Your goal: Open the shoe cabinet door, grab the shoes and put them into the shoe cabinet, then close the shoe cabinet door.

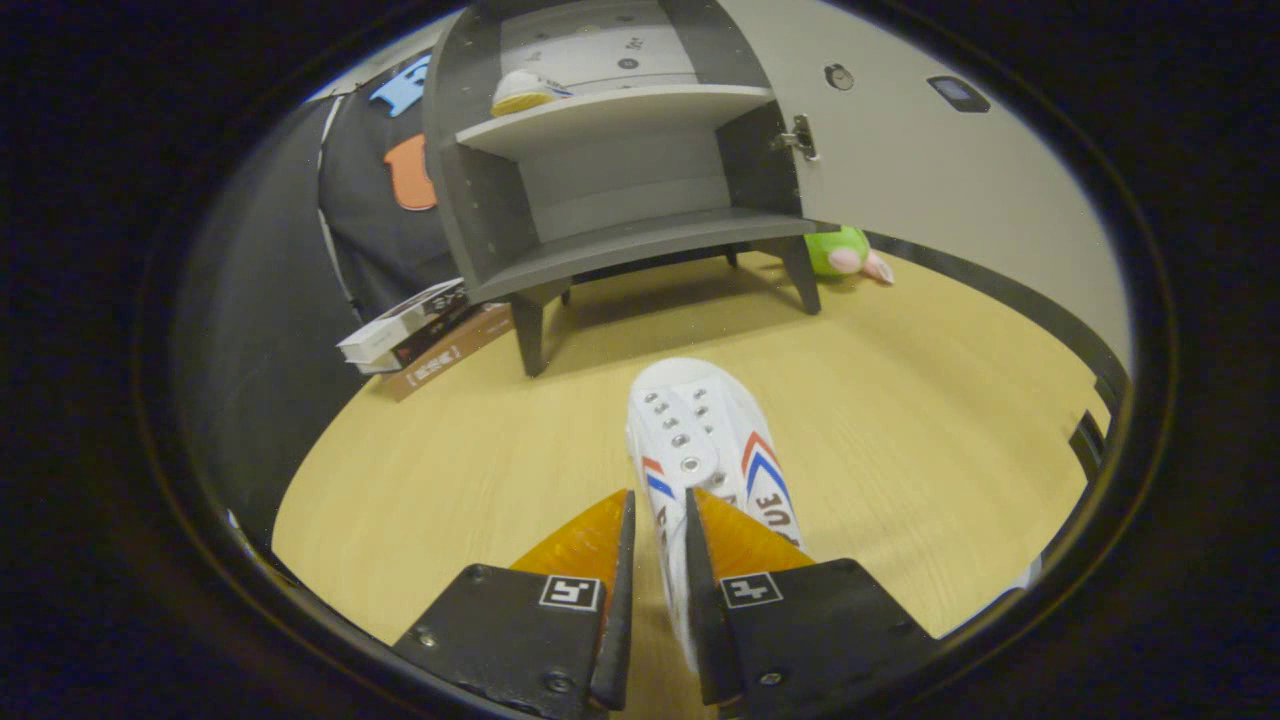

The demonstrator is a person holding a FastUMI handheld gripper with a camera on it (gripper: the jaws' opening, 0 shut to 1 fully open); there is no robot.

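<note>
Clamped in my jaws, which sit narrow on its side wall, is a white shoe (pixel 715 440), toe pointing far toward the cabinet (pixel 600 190). Door (pixel 950 170) stands open to the right: that step is done. Upper shelf (pixel 610 108) already holds one shoe (pixel 525 92); lower shelf (pixel 640 245) is bare. Remaining, in my judgement: carry this shoe across the table (pixel 950 400), shelve it, shut the door.
</note>
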